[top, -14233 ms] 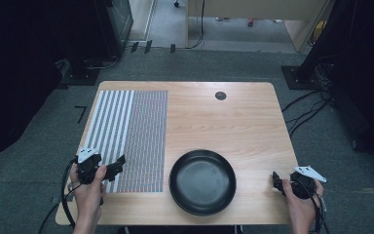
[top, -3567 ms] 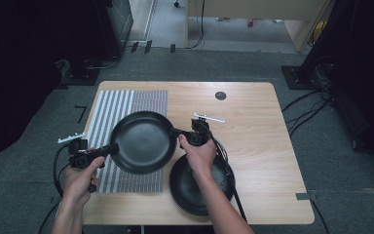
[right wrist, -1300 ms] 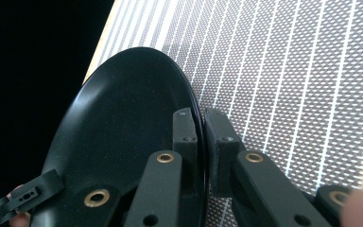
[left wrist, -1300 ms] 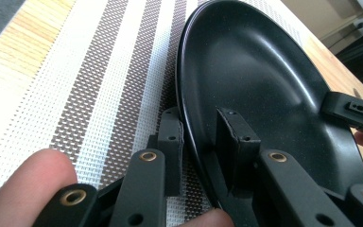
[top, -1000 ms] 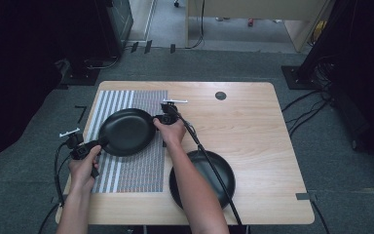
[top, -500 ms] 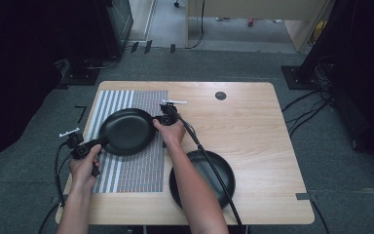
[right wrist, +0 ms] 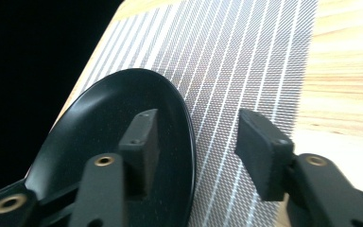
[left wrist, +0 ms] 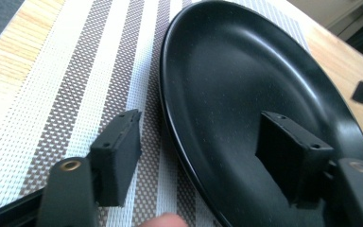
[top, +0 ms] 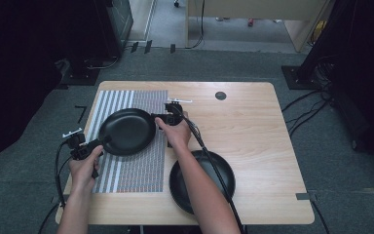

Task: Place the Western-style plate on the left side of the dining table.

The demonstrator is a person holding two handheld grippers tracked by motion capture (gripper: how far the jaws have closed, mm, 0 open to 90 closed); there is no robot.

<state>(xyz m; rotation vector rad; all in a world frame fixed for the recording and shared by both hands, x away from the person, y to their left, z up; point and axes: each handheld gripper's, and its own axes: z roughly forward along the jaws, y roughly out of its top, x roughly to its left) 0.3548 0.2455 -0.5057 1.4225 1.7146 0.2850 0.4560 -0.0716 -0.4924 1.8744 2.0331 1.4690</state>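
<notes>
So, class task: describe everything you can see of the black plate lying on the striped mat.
The black plate is round and shallow, with a raised rim and a matte, faintly speckled dark surface. It lies flat and empty on the striped woven mat, toward the mat's far half. The left gripper and the right gripper each straddle its rim on opposite sides, jaws just opened, pads clear of it. A second black plate sits apart on the wooden table.

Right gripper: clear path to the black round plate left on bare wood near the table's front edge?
Probably yes. The right gripper has just opened off the black plate on the striped mat; nothing sits between it and the front plate.
</notes>
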